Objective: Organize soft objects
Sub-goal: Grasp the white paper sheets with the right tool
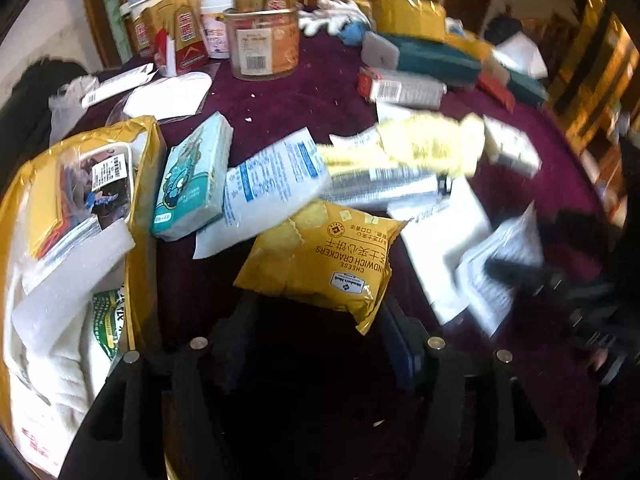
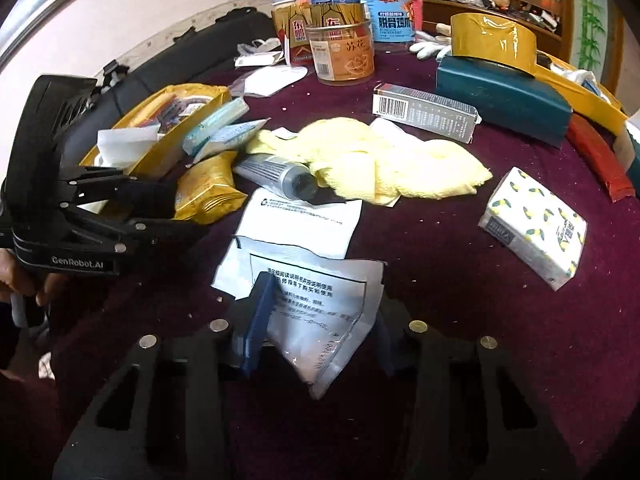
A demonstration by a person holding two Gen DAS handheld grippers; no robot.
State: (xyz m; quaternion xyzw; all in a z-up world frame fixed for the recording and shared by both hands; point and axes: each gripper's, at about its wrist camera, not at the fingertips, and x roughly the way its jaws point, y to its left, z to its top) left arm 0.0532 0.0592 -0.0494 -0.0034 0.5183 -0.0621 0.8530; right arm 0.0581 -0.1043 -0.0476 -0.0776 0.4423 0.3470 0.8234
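My left gripper (image 1: 316, 316) is shut on a yellow cheese cracker packet (image 1: 320, 256), held just above the purple tablecloth; it also shows in the right wrist view (image 2: 172, 204) with the packet (image 2: 208, 188). My right gripper (image 2: 316, 320) is shut on a white printed plastic pouch (image 2: 320, 320), seen blurred at the right in the left wrist view (image 1: 500, 264). A gold storage bin (image 1: 144, 168) full of soft packs stands at the left. A yellow cloth (image 2: 380, 160), a teal tissue pack (image 1: 188, 184) and a lemon-print tissue pack (image 2: 536, 228) lie on the table.
A grey tube (image 2: 276, 176), a white sheet (image 2: 300, 220), a grey box (image 2: 424, 112), a teal case (image 2: 504, 100), a gold tape dispenser (image 2: 492, 40) and clear jars (image 2: 340, 56) crowd the round table (image 2: 440, 280). A dark sofa (image 2: 160, 64) lies beyond.
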